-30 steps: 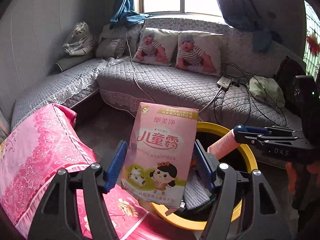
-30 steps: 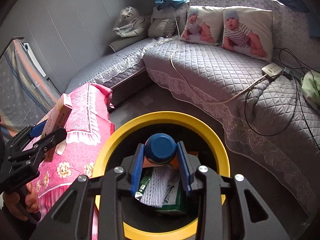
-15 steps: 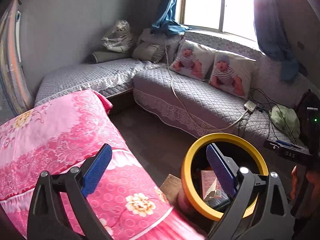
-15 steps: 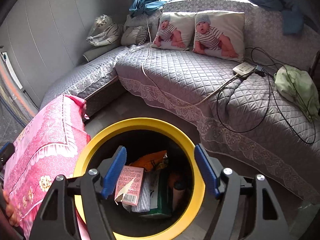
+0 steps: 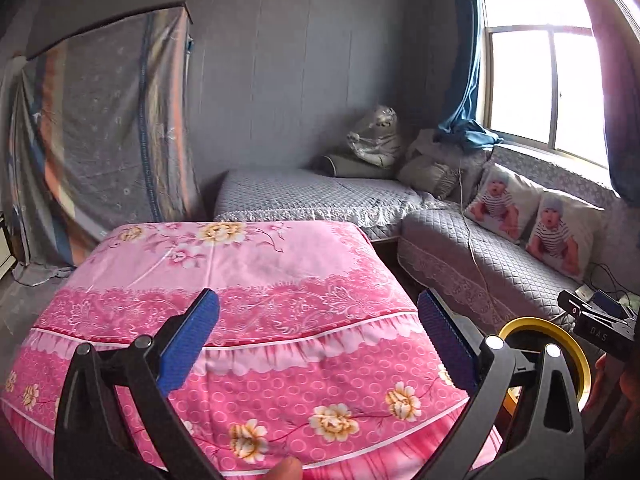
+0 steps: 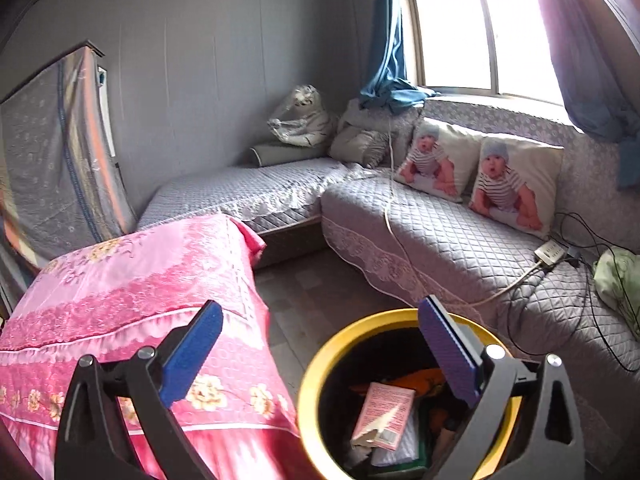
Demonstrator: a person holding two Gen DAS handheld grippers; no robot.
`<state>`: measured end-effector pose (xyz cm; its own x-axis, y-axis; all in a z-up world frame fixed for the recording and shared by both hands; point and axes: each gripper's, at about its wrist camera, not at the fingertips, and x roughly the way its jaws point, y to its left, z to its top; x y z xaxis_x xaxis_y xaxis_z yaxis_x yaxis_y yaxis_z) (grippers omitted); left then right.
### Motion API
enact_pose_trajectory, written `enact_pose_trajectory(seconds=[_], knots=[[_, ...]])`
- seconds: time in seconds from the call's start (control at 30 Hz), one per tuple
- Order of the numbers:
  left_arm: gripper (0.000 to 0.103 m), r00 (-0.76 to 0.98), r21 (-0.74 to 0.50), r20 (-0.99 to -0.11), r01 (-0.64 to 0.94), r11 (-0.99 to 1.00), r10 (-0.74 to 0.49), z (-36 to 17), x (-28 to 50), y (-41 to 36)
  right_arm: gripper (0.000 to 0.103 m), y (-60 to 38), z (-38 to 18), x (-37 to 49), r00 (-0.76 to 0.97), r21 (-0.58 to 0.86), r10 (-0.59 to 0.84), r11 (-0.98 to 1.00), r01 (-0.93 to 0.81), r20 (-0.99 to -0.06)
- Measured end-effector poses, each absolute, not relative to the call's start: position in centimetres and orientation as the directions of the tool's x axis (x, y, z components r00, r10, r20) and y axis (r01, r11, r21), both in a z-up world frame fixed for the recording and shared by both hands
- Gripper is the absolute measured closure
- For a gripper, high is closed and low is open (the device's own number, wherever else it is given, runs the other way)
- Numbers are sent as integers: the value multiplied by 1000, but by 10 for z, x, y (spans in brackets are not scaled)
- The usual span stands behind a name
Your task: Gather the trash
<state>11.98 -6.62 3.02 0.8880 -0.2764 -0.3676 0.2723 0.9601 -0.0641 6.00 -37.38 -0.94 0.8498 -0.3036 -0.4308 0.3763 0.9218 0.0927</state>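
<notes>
Left tool (image 5: 318,338) is hanging over the pink flowered cloth (image 5: 256,280) that is covering the counter, its blue pads (image 5: 192,340) spread wide with nothing between them. Right tool (image 6: 320,350) is likewise standing wide and empty, its right pad reaching over the rim of the yellow-rimmed bin (image 6: 320,364), its left pad over the pink cloth's hanging edge. The bin is sitting on the floor just beside the counter, between it and the grey quilted sofa (image 6: 460,232). Trash is lying inside: a pink carton (image 6: 384,410) is resting tilted on top, one torn flap showing at its lower end, with something orange (image 6: 416,380) behind it and white and green scraps underneath (too jumbled to name). From the left wrist view the bin's rim (image 5: 536,326) is peeking out behind the right-hand finger, and the right tool's black body (image 5: 596,320) is showing at the far right edge. Two baby-print cushions (image 6: 480,168) are leaning against the sofa back under the window (image 6: 480,28). A white power strip (image 6: 554,252) with trailing cables is lying on the sofa seat, a green bundle (image 6: 616,276) near it.
</notes>
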Motion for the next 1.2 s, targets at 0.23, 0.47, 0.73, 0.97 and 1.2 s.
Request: enact_pose_trajectory(seconds=[0.23,0.47,0.73,0.97,1.2], knots=[[8,936,-79,-302,164,983,-180,38,81,-8,8,-291,9,55,923,124,-199,960,251,-329],[8,953,-55,-302,4,998,-21,31,58,27,8,-232,6,52,906,63,-212,966,251,-367],[8,959,-34,-275,-81,996,69,22,35,48,8,-207,-10,43,897,31,-223,967,254,-382],[8,956,-50,-281,-105,993,87,19,30,61,8,-194,-11,39,901,9,-212,973,233,-379],[8,959,-58,-272,-100,993,81,21,27,62,8,-190,-8,37,906,3,-223,971,240,-359]])
